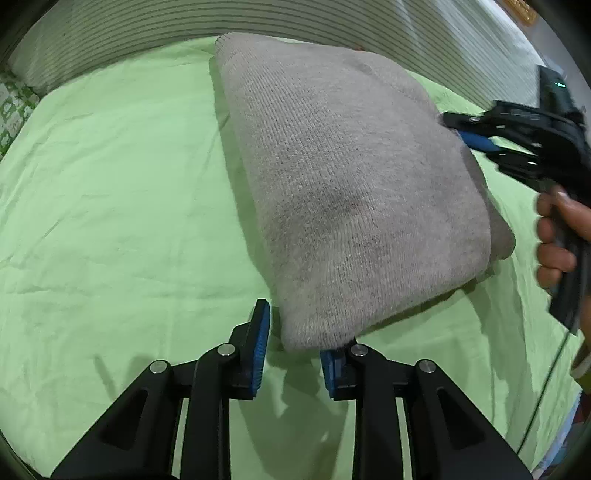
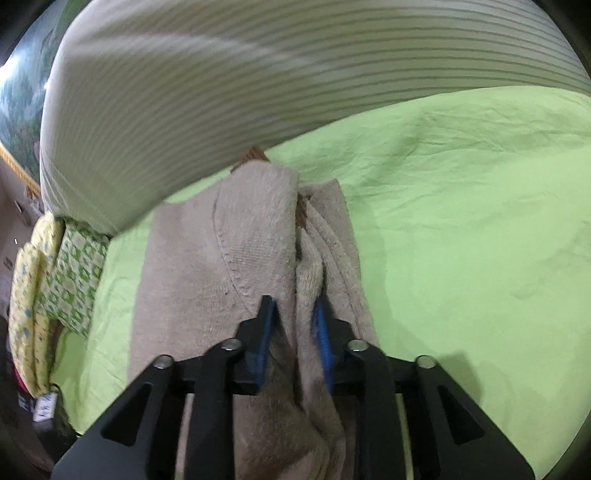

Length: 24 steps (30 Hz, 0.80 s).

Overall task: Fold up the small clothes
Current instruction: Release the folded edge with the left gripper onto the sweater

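Sweater-folding shot, basically. Grey-beige knit sweater (image 1: 354, 184) sits folded into a chunky rectangle on a wrinkly light green bedsheet (image 1: 110, 221), toward the back-right part of the bed as the left wrist cam sees it. A striped pillow or bolster (image 1: 184, 33) runs along the far edge behind it, and there's a green patterned cushion (image 2: 74, 273) off to the side in the right wrist view.

Left gripper (image 1: 295, 343) hangs right at the near corner of the sweater with its blue-padded fingers (image 1: 260, 332) spread apart. The knit edge droops over the tip of the right-side finger, but nothing is pinched between them.

Right gripper (image 2: 293, 325) is a different story: its fingers are closed in on a bunched ridge of the sweater (image 2: 258, 240), with fabric packed in the gap and folds running away ahead of it. From the left cam, it comes in from the sweater's right edge, held by the person's right hand (image 1: 557, 240), fingertips tucked against the knit.
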Each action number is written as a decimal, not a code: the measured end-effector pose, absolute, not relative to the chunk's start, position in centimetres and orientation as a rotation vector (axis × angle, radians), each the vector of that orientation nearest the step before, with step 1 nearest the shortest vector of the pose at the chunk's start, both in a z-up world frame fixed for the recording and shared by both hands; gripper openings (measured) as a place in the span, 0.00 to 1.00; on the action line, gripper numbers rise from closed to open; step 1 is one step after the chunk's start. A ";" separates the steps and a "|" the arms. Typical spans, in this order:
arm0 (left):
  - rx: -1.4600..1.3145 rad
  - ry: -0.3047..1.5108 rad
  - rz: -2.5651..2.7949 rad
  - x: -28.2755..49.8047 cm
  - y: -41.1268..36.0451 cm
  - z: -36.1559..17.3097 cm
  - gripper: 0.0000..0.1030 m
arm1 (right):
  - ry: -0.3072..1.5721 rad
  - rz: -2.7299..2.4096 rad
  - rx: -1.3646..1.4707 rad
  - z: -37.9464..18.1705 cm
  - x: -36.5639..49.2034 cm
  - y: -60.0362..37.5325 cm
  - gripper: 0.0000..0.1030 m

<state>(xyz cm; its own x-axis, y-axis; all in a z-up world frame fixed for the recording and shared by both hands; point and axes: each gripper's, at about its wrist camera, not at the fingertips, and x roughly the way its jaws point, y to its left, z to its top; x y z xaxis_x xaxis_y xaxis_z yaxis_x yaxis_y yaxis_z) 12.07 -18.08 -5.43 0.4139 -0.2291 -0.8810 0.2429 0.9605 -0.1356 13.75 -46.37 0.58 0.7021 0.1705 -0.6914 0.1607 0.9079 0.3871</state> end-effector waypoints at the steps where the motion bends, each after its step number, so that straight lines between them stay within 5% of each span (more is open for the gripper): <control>1: 0.016 1.102 -0.296 11.9 -18.2 -5.4 0.27 | 0.783 0.001 0.440 1.3 12.5 -46.3 0.27; 12: 0.028 1.093 -0.279 10.8 -18.8 -5.9 0.27 | 0.943 -0.020 0.347 -1.0 5.1 -43.0 0.32; 15: 0.043 1.092 -0.274 10.9 -19.5 -5.8 0.27 | 0.927 -0.012 0.366 -0.7 5.6 -43.7 0.08; 24: 0.075 1.093 -0.278 10.7 -20.3 -6.0 0.24 | 0.870 -0.025 0.275 2.1 5.2 -45.4 0.07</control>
